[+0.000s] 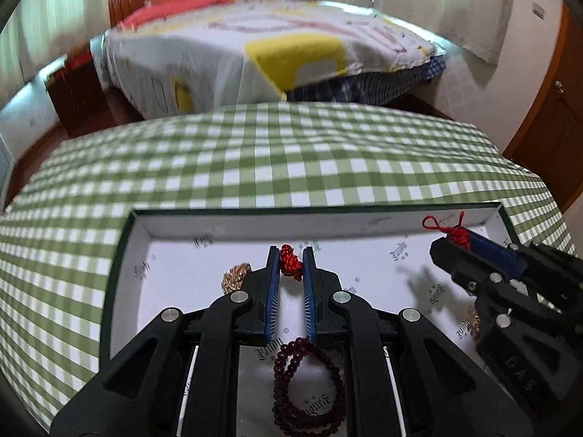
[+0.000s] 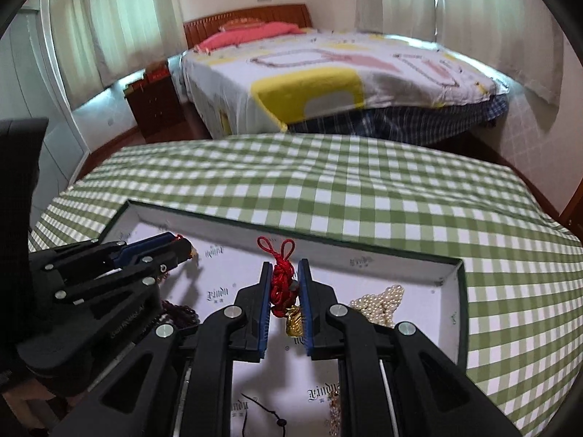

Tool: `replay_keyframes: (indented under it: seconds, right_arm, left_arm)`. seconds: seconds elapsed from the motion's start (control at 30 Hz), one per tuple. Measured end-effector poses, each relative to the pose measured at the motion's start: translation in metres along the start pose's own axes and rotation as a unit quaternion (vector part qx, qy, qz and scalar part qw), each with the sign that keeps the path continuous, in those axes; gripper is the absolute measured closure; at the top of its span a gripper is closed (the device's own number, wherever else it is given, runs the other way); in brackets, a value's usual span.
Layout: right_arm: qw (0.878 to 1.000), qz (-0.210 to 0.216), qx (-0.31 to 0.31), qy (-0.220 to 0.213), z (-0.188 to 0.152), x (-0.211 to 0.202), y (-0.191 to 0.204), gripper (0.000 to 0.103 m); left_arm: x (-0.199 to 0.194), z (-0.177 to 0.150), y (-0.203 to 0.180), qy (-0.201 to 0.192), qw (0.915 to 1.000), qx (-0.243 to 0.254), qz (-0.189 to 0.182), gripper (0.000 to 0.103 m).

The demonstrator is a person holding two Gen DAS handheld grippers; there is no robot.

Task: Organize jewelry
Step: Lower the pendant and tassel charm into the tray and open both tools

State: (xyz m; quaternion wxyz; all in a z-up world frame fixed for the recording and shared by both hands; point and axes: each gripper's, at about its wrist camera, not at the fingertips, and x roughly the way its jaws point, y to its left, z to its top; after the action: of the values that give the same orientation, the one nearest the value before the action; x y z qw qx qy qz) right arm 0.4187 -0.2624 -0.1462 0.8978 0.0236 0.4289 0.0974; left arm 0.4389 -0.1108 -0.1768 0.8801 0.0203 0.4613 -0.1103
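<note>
A bedroom forms the background: a bed (image 2: 328, 83) with a patterned cover and pink pillows stands beyond the work surface (image 1: 273, 153), which is covered by a green-and-white checked cloth. A shallow tray (image 1: 145, 240) with a dark rim and a white printed liner lies on the near part of this surface. The left tongs (image 1: 291, 266) are positioned over the tray, jaws narrowly spaced and closed on a red knotted cord (image 1: 290, 263) at the tips. A dark red bead bracelet (image 1: 309, 386) lies on the liner directly below these tongs, possibly joined to the cord; the link is hidden. A gold-coloured ornament (image 1: 236, 276) rests just beside the left jaw. The right tongs (image 2: 285, 284) are also over the tray, jaws closed on a red knotted tassel (image 2: 282, 280) whose loops project past the tips; a small gold charm (image 2: 294, 322) hangs below the knot between the jaws. A pearl strand (image 2: 380, 304) lies in the tray near its right wall. A black cord (image 2: 264, 409) lies on the liner beneath the right tongs.
</note>
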Motion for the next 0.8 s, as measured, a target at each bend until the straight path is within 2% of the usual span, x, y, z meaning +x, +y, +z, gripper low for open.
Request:
replay_keyframes:
  seconds: [0.1, 0.2, 0.63, 0.77, 0.8]
  right_arm:
    - [1.000, 0.002, 0.000, 0.016, 0.001, 0.006, 0.002, 0.088]
    - [0.999, -0.001, 0.000, 0.035, 0.001, 0.013, 0.001, 0.088]
    - [0.998, -0.013, 0.004, 0.055, 0.001, 0.024, -0.002, 0.086]
    - [0.999, -0.015, 0.006, 0.052, 0.001, 0.022, -0.002, 0.069]
    - [0.999, -0.017, 0.005, 0.050, 0.001, 0.021, -0.002, 0.068]
  left_arm:
    - [0.007, 0.001, 0.001, 0.021, 0.9998, -0.001, -0.001, 0.090]
    - [0.009, 0.003, 0.001, 0.023, 0.9997, 0.005, 0.000, 0.090]
    - [0.017, 0.005, 0.002, 0.035, 0.9994, 0.005, -0.004, 0.087]
    - [0.014, 0.004, -0.001, 0.026, 0.9996, 0.010, 0.001, 0.069]
    - [0.012, 0.004, -0.002, 0.022, 0.9997, 0.012, 0.003, 0.066]
